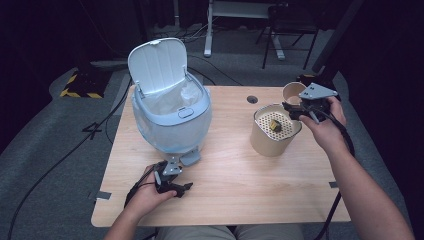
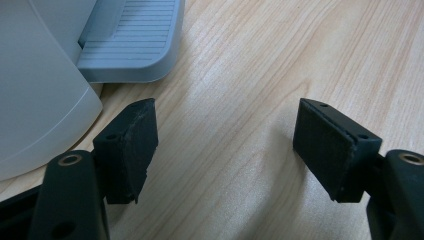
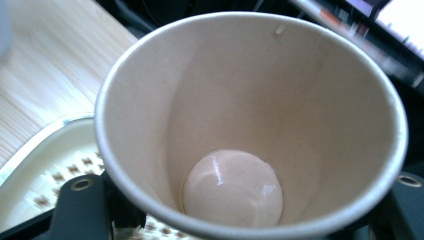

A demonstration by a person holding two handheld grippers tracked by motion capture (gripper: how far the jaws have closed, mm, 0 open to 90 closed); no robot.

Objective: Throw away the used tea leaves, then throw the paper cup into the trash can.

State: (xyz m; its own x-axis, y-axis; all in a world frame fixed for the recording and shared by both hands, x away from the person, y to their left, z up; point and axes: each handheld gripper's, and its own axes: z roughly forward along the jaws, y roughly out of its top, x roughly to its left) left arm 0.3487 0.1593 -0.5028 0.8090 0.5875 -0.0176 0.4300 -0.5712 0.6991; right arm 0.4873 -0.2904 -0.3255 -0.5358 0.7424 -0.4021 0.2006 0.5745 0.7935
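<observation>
The right gripper [image 1: 300, 106] clasps a smooth paper cup [image 3: 250, 125] — left gripper [image 2: 225, 145] spread wide over grained wood table [image 2: 250, 60].

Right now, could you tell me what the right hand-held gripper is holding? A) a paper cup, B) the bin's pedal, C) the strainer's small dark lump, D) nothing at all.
A: the right hand-held gripper is clamped on a brown paper cup, empty inside, held beside the beige strainer pot; the left hand-held gripper is open over the table by the bin's pedal.
</observation>
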